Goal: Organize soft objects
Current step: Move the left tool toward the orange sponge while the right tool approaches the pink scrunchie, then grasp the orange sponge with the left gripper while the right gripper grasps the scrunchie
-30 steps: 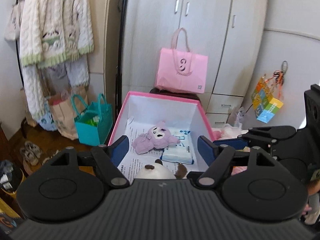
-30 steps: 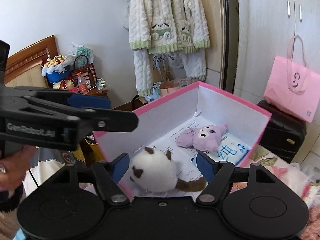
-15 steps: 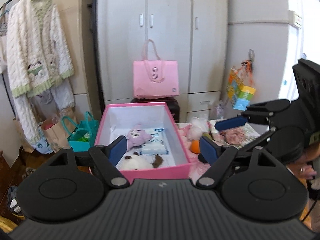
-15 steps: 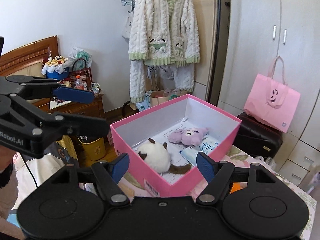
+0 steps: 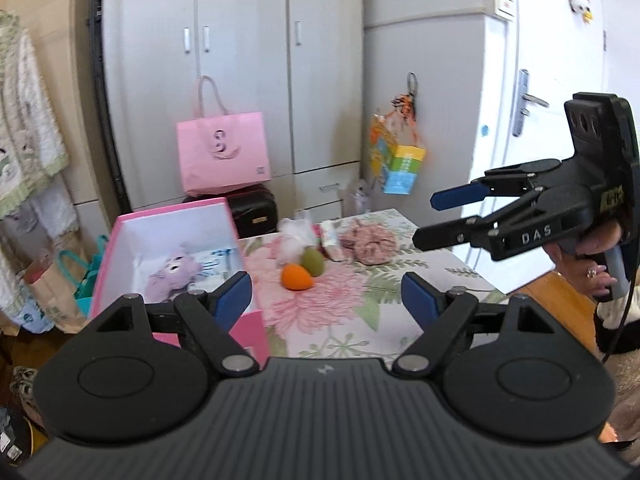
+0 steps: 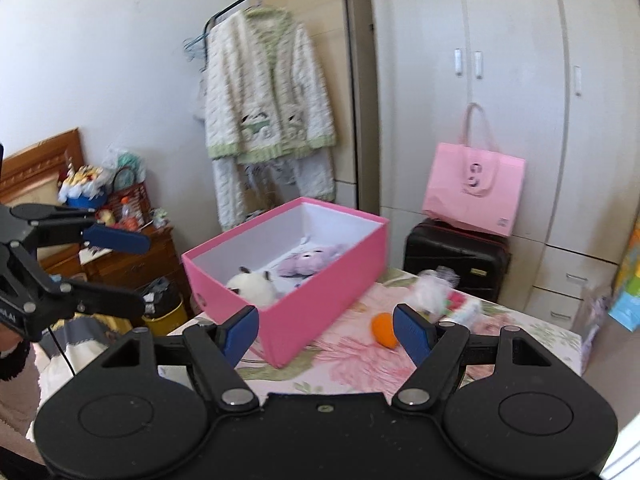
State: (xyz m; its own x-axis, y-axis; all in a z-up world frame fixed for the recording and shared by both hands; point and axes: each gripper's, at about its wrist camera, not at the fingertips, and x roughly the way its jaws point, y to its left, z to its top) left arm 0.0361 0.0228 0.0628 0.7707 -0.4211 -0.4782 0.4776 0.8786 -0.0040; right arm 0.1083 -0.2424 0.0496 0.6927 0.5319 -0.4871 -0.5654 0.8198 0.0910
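A pink box (image 5: 176, 216) stands at the left end of the floral-cloth table (image 5: 340, 320). Inside it lie a purple plush (image 5: 172, 276) and a white plush with brown ears (image 6: 252, 286). On the cloth to the box's right sit an orange soft egg (image 5: 296, 276), a green one (image 5: 313, 262), a white fluffy toy (image 5: 294, 236) and a pink scrunchie (image 5: 370, 242). My left gripper (image 5: 326, 300) hovers back from the table, its jaws opening with nothing between them. My right gripper (image 6: 326, 332) is open and empty, and it also shows at the right (image 5: 430, 220).
A pink tote bag (image 5: 222, 152) rests on a black suitcase (image 5: 256, 212) before the grey wardrobe. A cream cardigan (image 6: 268, 92) hangs on a rack behind the box. A teal bag (image 5: 90, 280) stands on the floor at left, a white door (image 5: 552, 120) at right.
Both grippers have drawn back from above the box, and the views swung right, so the loose soft things on the cloth now show. The left jaws stand a little wider.
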